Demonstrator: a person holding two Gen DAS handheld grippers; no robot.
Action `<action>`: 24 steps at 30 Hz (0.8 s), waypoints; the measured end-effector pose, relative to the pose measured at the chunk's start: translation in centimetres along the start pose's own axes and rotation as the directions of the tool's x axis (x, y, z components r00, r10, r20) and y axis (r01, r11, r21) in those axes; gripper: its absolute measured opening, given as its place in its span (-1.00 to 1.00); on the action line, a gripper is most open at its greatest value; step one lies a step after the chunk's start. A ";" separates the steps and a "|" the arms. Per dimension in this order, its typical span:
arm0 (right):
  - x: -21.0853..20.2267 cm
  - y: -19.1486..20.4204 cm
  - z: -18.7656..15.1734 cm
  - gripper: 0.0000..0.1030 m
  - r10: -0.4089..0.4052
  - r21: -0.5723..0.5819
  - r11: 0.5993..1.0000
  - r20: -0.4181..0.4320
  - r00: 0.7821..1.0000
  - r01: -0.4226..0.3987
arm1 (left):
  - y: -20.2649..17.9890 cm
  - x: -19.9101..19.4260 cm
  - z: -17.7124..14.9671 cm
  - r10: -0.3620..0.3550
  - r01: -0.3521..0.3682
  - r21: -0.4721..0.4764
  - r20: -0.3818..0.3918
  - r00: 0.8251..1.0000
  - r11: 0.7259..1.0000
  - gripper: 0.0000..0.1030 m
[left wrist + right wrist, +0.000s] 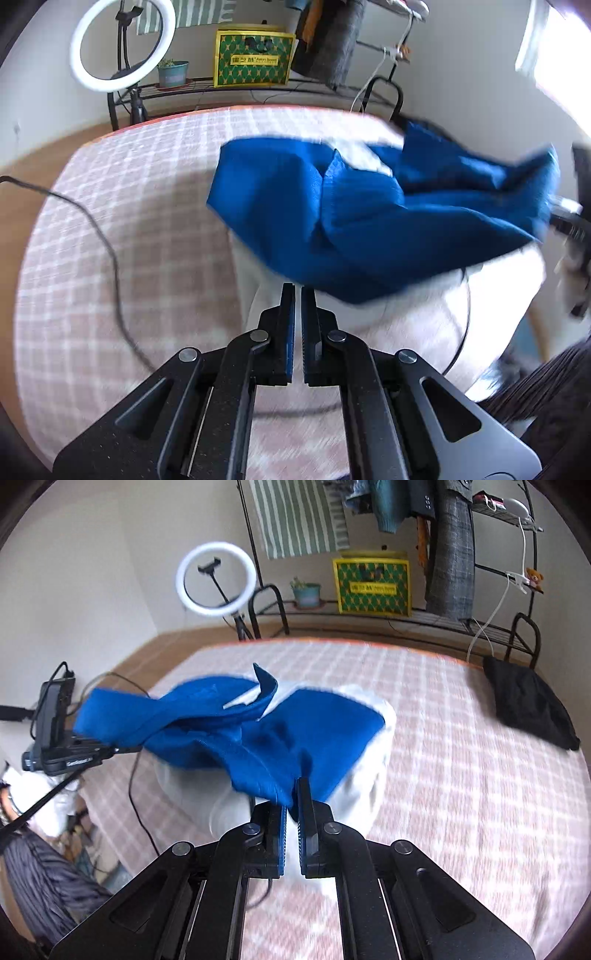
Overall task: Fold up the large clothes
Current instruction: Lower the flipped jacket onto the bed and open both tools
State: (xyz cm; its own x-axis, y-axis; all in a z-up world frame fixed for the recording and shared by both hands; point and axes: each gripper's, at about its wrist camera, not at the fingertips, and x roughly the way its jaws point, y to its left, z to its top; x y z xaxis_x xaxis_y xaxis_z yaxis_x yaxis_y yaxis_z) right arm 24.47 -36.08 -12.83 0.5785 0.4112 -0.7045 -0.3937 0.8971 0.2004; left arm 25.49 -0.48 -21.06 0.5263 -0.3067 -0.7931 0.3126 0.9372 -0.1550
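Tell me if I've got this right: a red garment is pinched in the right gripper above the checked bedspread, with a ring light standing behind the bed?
Nearly. The garment is blue, with white showing beneath, not red. The right wrist view shows it pinched in the right gripper above the checked bedspread, with the ring light behind the bed.

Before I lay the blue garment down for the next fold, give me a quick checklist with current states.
1. Right gripper clamped on blue garment: ok, fabric sits between its fingers.
2. Left gripper holding fabric: cannot tell, jaws nearly closed at the garment's edge.
3. Garment flat: not ok, bunched and lifted.
4. White cloth underneath: not ok, rumpled.
5. Black cable clear of the fold area: cannot tell.
6. Black item apart from the garment: ok.
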 end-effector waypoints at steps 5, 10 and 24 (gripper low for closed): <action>-3.9 1.3 -1.9 -0.87 -0.033 -0.049 0.998 0.018 0.999 0.034 | 0.6 -4.5 -2.2 -0.005 0.007 -0.043 0.057 0.998 0.999 -1.00; -10.4 1.1 -3.3 -0.86 0.015 -0.017 1.000 0.133 0.991 -0.013 | 0.8 -11.7 -2.8 -0.039 0.056 -0.096 0.177 0.983 0.994 -0.99; -28.3 1.7 -2.7 -0.47 -0.017 0.021 1.000 0.505 0.863 0.007 | -4.1 -34.6 1.9 -0.118 0.142 -0.020 0.448 0.886 0.990 -0.62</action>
State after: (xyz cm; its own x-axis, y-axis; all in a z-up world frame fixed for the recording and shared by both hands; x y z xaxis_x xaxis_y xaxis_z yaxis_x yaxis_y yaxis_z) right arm 5.53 -46.61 5.57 0.8665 0.4213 -0.2677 -0.3745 0.9033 0.2093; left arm 7.53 5.98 8.12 0.7839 -0.4570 -0.4204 0.3686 0.8873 -0.2773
